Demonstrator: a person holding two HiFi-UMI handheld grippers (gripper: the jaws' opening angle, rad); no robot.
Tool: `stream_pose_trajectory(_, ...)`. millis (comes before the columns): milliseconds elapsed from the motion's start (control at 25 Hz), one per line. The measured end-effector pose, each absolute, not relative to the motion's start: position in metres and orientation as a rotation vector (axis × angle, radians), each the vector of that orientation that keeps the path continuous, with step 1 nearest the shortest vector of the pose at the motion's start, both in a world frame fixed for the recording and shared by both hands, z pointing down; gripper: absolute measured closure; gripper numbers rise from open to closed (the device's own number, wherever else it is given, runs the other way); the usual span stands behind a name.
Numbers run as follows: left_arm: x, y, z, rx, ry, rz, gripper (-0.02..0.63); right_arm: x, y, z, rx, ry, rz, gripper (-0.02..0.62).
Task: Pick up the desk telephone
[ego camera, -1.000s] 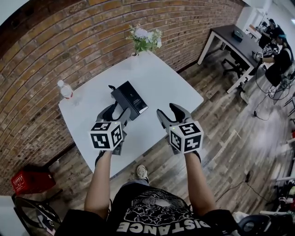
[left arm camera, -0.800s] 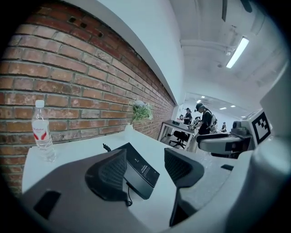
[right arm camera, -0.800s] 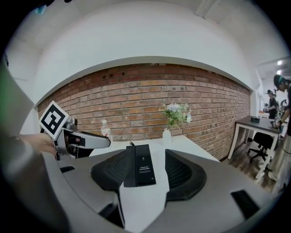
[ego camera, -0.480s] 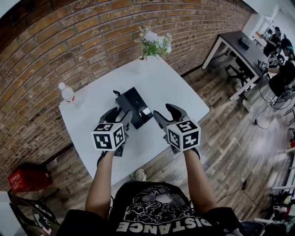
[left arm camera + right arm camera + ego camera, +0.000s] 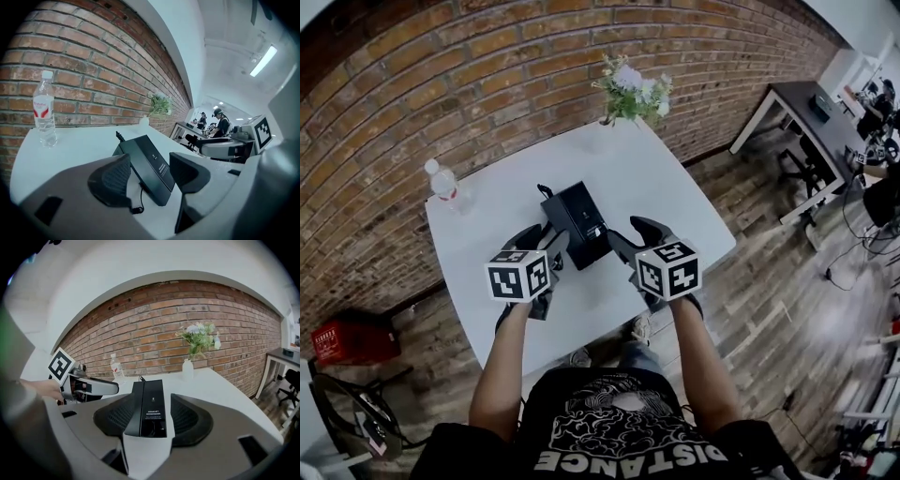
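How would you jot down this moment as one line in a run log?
stage: pre-grasp | left tongs: open, empty | right tongs: open, empty | desk telephone: on white table, between tongs, not yet gripped

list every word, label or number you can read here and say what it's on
"DISTANCE": upside down on the person's black shirt.
Telephone: small white print on its top, too small to read.
Bottle: red label, print too blurred to read.
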State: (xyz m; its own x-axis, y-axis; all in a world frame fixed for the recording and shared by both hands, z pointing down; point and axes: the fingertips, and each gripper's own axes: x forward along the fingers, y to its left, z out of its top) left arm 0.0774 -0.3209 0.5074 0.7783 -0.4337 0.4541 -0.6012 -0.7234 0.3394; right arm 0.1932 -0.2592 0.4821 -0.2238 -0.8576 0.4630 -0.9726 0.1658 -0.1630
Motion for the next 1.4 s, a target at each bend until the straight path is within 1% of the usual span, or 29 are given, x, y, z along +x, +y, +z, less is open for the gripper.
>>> stream_pose_trajectory(480, 0.092, -0.341, 0.558, 2.248, -0.874, 0.443, 0.364, 0.200, -0.304, 0.537, 1.338, -2.346, 0.736, 0.378)
stream_pose_trajectory(680, 0.091, -0.348, 0.568, 2.180, -0.923, 0.386, 0.364, 0.194, -0.317, 0.559, 1.172, -2.389, 0.813, 0.361)
stream_pose_trajectory(760, 0.092, -0.349, 0.573, 2.162, -0.929, 0.376, 0.364, 0.193, -0.320, 0.566, 1.127, -2.392, 0.832, 0.351)
stream_pose_trajectory(840, 0.096, -0.347, 0.578, 2.147, -0.914, 0.375, 0.341, 0.192, -0.323, 0.574, 1.089, -2.394, 0.849, 0.347)
stream_pose_trajectory(880, 0.097, -0.347, 0.581, 2.139, -0.907, 0.374, 0.339, 0.190, -0.325, 0.576, 1.069, -2.397, 0.856, 0.344)
stream_pose_trajectory(1400, 0.114, -0.355, 0.594, 2.067, -0.819, 0.248, 0.339, 0.169, -0.339, 0.600, 0.868, -2.406, 0.979, 0.332)
